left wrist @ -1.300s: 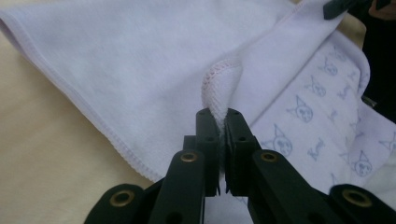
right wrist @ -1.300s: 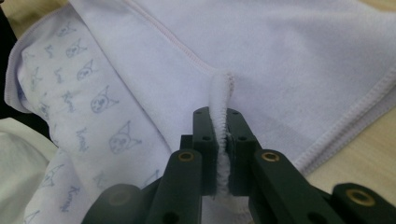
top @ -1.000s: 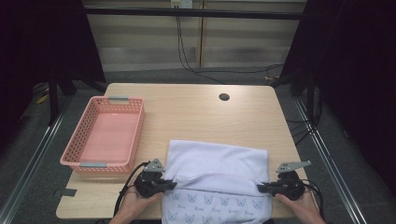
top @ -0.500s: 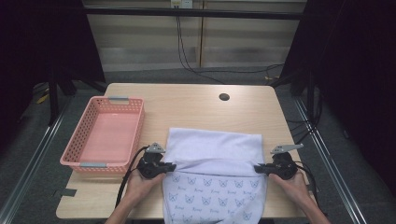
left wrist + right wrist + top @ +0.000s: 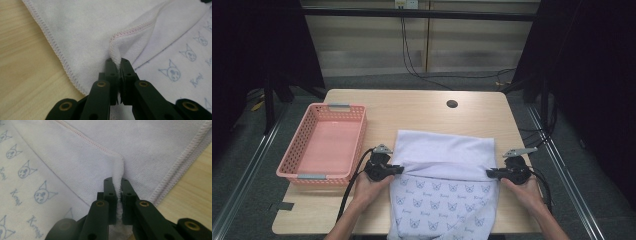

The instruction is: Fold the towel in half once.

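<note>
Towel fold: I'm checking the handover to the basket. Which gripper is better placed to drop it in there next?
Probably the left gripper: it is clamped on the towel edge right beside the pink basket; the right gripper holds the far edge.

Your light wooden surface (image 5: 422, 112) stands on grey floor (image 5: 242, 165); black cables (image 5: 412, 55) hang down the beige panelled wall (image 5: 362, 45).

We see pale towel (image 5: 443, 155) folded on table (image 5: 422, 107) | left gripper (image 5: 399, 169) pinches its left edge | right gripper (image 5: 490, 173) pinches right edge | pink basket (image 5: 302, 145) just left.
</note>
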The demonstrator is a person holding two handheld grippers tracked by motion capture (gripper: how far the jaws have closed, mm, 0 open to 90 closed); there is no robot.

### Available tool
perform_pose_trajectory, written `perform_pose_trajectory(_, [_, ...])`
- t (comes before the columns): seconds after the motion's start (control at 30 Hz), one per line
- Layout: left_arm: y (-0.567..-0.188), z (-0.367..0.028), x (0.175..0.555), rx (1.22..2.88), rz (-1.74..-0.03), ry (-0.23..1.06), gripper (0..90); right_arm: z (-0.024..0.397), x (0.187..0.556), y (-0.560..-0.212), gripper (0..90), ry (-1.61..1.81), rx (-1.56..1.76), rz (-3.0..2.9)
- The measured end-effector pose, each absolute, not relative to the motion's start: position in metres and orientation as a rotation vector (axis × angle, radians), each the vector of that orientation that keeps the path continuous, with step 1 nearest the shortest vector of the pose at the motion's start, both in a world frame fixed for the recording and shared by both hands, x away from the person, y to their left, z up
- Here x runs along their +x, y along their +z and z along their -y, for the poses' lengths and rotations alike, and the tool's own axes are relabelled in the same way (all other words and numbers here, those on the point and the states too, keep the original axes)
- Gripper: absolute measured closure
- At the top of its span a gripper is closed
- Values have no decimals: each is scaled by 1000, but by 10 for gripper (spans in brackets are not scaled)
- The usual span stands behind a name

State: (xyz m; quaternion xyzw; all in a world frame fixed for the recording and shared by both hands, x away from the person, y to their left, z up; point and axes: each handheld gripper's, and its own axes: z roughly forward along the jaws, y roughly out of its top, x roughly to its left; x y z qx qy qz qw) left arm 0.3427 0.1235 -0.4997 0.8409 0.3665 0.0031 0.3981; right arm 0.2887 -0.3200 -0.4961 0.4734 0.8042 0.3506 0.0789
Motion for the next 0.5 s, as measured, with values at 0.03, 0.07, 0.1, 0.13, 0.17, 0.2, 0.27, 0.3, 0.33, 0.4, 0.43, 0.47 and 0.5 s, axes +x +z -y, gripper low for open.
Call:
perform_pose_trajectory(0.03, [-501, -123, 345, 2117, -936, -3, 867, 321, 290, -496, 855, 1043, 1423, -2405])
perform_pose_trajectory(0.07, [-501, -122, 345, 2110, -939, -2, 867, 323, 291, -496, 855, 1035, 1431, -2397])
perform_pose_trajectory(0.1, [-501, -121, 346, 2110, -933, 2, 867, 324, 292, -496, 855, 1036, 1430, -2392])
perform_pose_trajectory(0.13, [-502, -120, 347, 2101, -937, -5, 867, 325, 293, -496, 855, 1035, 1432, -2390])
perform_pose_trajectory(0.17, [-502, -118, 348, 2106, -935, -3, 867, 326, 294, -496, 856, 1032, 1431, -2389])
perform_pose_trajectory(0.2, [-501, -115, 351, 2118, -926, 3, 867, 327, 296, -496, 855, 1021, 1430, -2365])
perform_pose_trajectory(0.27, [-500, -112, 355, 2125, -928, 25, 868, 329, 300, -496, 856, 1013, 1446, -2351])
perform_pose_trajectory(0.3, [-500, -111, 358, 2129, -933, 19, 868, 329, 304, -496, 856, 1005, 1450, -2348])
perform_pose_trajectory(0.33, [-499, -111, 360, 2137, -938, 27, 868, 329, 307, -496, 855, 1008, 1460, -2341])
perform_pose_trajectory(0.4, [-497, -113, 366, 2174, -938, 64, 868, 330, 311, -497, 855, 1016, 1467, -2333])
perform_pose_trajectory(0.43, [-497, -115, 368, 2164, -947, 45, 868, 329, 315, -497, 855, 1019, 1473, -2334])
perform_pose_trajectory(0.47, [-497, -116, 369, 2159, -956, 52, 868, 329, 317, -497, 855, 1027, 1462, -2333])
perform_pose_trajectory(0.5, [-497, -116, 370, 2158, -966, 59, 868, 328, 319, -498, 854, 1029, 1465, -2331])
